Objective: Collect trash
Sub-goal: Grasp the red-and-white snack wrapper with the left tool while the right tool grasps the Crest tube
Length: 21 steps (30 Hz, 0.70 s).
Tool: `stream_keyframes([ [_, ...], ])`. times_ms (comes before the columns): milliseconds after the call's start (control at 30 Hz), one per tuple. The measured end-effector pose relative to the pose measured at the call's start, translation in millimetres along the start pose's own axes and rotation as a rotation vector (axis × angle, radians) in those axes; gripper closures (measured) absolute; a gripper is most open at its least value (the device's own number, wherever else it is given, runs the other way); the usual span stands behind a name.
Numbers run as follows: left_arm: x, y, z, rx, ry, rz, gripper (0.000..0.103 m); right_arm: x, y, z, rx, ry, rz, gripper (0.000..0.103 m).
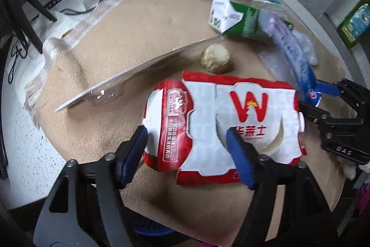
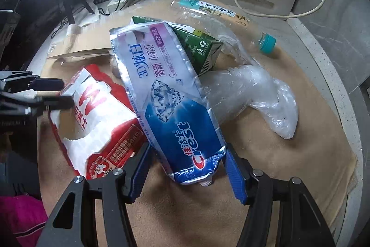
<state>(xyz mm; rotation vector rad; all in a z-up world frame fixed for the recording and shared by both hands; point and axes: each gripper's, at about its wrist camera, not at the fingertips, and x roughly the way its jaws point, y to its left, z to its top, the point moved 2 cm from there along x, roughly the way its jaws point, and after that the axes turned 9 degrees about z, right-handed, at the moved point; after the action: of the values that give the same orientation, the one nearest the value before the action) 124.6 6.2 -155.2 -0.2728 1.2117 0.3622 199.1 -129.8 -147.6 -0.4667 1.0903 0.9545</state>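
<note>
Right wrist view puts the right gripper [image 2: 187, 166] around the nozzle end of a flattened toothpaste tube [image 2: 171, 94]. We see blue pads on either side of the crumpled shoulder, close to its edges, but we cannot tell whether they press on it. The tube's long axis runs from the claw, at six o'clock, up toward eleven o'clock, its far end resting over a green carton [image 2: 198, 45]. We judge the right hand the nearer one for this piece.

On the tube we read "Crest" beside Chinese characters, then "3D" and more Chinese script on the purple end. At nine o'clock lies a red and white paper food box [image 2: 97, 122] with a large red "W"; past it the left gripper [image 2: 62, 94] reaches its edge.

In the left wrist view, the left gripper [image 1: 187, 145] stands released, one pad at the box's left edge, the other over its printed face, nothing clamped. The box lies flat on the tan mat [image 1: 115, 43], long axis from nine to three o'clock.

Farther off, toward one o'clock, sit a crumpled clear plastic bag [image 2: 261, 96] and a clear bottle [image 2: 231, 15] with a teal cap.
</note>
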Motion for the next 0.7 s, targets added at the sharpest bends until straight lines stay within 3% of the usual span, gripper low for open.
stream_keyframes([
  [100,2.2,-2.2,-2.1,0.015,-0.013,0.006,0.03,0.4,-2.4,0.4,0.005,0.004,-0.006,0.039],
  [167,2.9,-4.4,-1.0,0.028,-0.024,0.009,0.037,2.9,-1.8,1.6,-0.001,0.009,-0.017,0.039],
  [233,-0.9,-4.0,1.7,0.021,-0.035,-0.014,0.056,2.7,0.2,2.6,-0.004,0.005,-0.027,0.04],
  [333,-8.8,-3.8,6.0,0.021,-0.046,-0.036,0.062,-6.1,0.1,2.0,0.019,-0.021,0.001,0.04],
  [433,-14.9,2.8,6.7,0.001,-0.054,-0.06,0.067,-17.5,-2.8,-1.3,0.052,-0.052,0.014,0.041],
  [700,-36.7,14.4,-2.6,-0.002,-0.087,-0.107,0.069,-46.5,-7.0,-17.8,0.184,-0.151,0.069,0.041],
])
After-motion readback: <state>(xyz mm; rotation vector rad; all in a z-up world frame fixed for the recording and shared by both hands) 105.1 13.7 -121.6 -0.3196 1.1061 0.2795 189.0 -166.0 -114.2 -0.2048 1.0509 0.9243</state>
